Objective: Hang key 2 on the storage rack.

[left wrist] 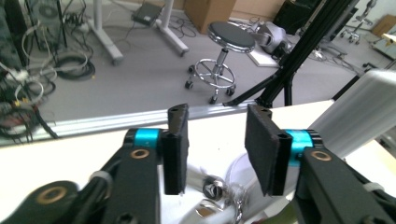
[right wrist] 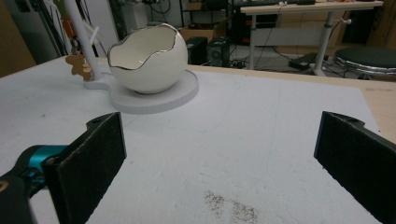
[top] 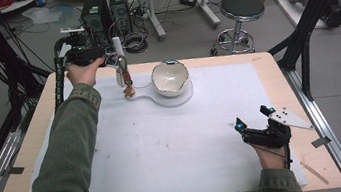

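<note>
A white eggshell-shaped bowl (top: 170, 78) (right wrist: 147, 58) with a jagged rim sits on a round white base (top: 185, 97) (right wrist: 184, 91) at the far middle of the table. A white post (top: 117, 47) (left wrist: 355, 116) rises from the base's left arm. From it hangs a small brown charm (top: 129, 90) (right wrist: 79, 65) on a metal ring (left wrist: 214, 189). My left gripper (top: 114, 59) (left wrist: 215, 119) is level with the top of the post; its jaws stand apart with nothing between the pads. My right gripper (top: 251, 118) (right wrist: 219, 140) rests wide open near the front right, with nothing in it.
A white mat (top: 175, 146) covers most of the wooden table (top: 275, 68). A black frame strut (top: 307, 21) stands at the back right corner. A stool (top: 242, 10) and computer towers (top: 96, 13) stand on the floor beyond the table.
</note>
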